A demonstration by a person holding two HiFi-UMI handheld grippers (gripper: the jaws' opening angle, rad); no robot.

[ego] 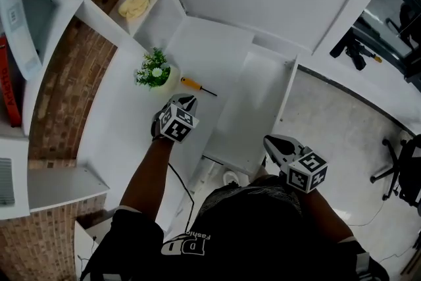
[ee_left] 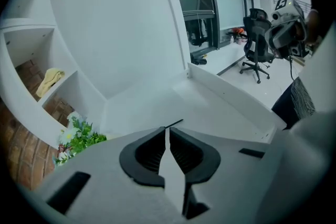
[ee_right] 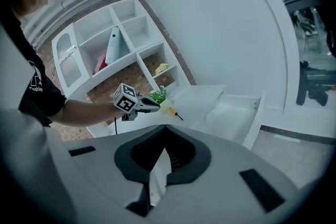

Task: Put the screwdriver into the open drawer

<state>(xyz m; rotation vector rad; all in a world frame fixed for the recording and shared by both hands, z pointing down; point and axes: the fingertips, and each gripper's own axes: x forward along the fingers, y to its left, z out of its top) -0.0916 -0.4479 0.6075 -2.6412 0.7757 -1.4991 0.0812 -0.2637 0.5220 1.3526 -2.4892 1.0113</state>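
The screwdriver (ego: 197, 86), yellow handle and thin black shaft, lies on the white desktop beside a small potted plant (ego: 154, 70). My left gripper (ego: 186, 101) hovers just short of it, jaws shut and empty. In the left gripper view only the shaft tip (ee_left: 177, 123) shows past the shut jaws (ee_left: 167, 129). The open white drawer (ego: 253, 108) stands out to the right of the screwdriver. My right gripper (ego: 275, 141) hangs near the drawer's front corner, shut and empty. The right gripper view shows its shut jaws (ee_right: 165, 126), the left gripper (ee_right: 155, 106), the screwdriver (ee_right: 175, 114) and the drawer (ee_right: 233, 113).
White wall cubbies rise at the left, one holding a yellow cloth (ego: 135, 3); brick wall (ego: 72, 89) shows behind them. A white wall panel backs the desk. An office chair (ego: 401, 168) and a black tool (ego: 352, 49) stand on the floor to the right.
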